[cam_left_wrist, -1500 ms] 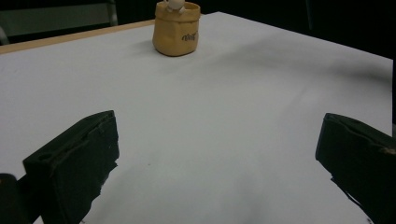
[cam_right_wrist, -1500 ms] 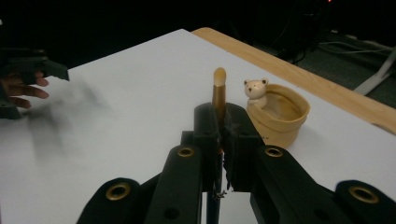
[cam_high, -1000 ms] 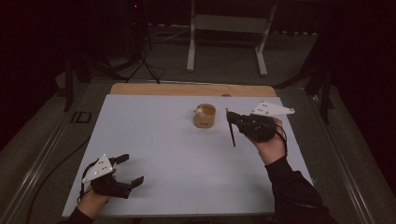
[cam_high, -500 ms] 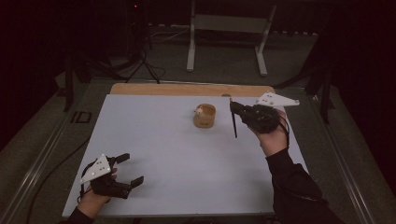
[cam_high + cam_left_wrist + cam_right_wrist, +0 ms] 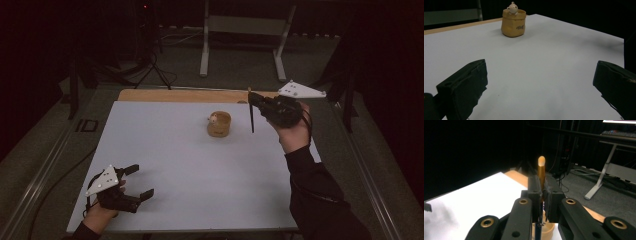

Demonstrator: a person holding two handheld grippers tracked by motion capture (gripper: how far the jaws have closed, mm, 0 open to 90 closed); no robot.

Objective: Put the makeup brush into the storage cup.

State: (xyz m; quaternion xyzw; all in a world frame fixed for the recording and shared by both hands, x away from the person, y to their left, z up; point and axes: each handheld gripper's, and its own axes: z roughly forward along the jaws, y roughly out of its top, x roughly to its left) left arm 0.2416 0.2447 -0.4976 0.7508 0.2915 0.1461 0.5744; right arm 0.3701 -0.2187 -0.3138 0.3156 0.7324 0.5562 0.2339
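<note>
One slim gold-tipped brush (image 5: pixel 541 173) clamped upright in right gripper (image 5: pixel 256 100) | left gripper (image 5: pixel 134 181) gaping | squat tan sack-shaped pot (image 5: pixel 219 124).

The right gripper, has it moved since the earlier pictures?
Yes. In the high view, the right gripper, shut on a brush, has gone up and toward the table's far edge; earlier it was beside the sack-shaped pot, now it is beyond it.

1. We see a white table top (image 5: pixel 200 170) with a strip of bare wood (image 5: pixel 175 95) along its far edge.
2. Beyond it we see a grey desk frame (image 5: pixel 245 30) and a dark tripod (image 5: pixel 150 60) on the floor.
</note>
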